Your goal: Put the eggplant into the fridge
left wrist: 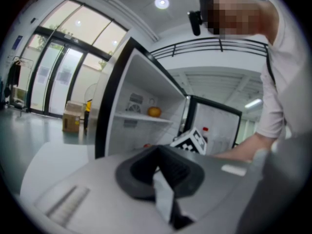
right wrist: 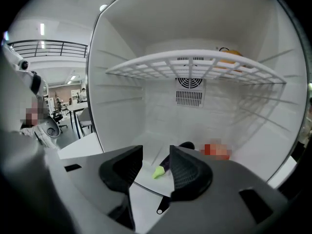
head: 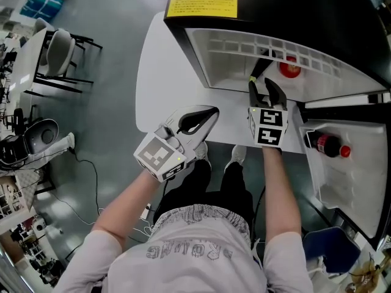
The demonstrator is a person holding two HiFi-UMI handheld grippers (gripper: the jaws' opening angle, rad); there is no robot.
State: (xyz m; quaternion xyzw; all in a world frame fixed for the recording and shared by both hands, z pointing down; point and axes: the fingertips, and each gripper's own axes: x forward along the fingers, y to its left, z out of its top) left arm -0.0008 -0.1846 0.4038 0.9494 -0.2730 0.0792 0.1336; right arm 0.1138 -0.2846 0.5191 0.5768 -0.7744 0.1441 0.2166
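The dark purple eggplant [right wrist: 179, 151] lies on the white floor of the open fridge [right wrist: 146, 106], its green stem [right wrist: 159, 171] towards me. In the head view the eggplant [head: 261, 68] rests just beyond my right gripper [head: 267, 94]. That right gripper [right wrist: 156, 154] is open and holds nothing; the eggplant shows past its jaws, apart from the pads. My left gripper [head: 197, 119] hangs outside the fridge, left of the right one. The left gripper [left wrist: 158, 165] is shut with nothing in it.
A white wire shelf [right wrist: 195, 65] spans the fridge above the eggplant, with an orange fruit [right wrist: 229, 52] on it. A red thing [head: 290, 68] lies beside the eggplant. The open door [head: 360, 176] at right holds a cola bottle [head: 327, 144]. Chairs [head: 58, 54] stand far left.
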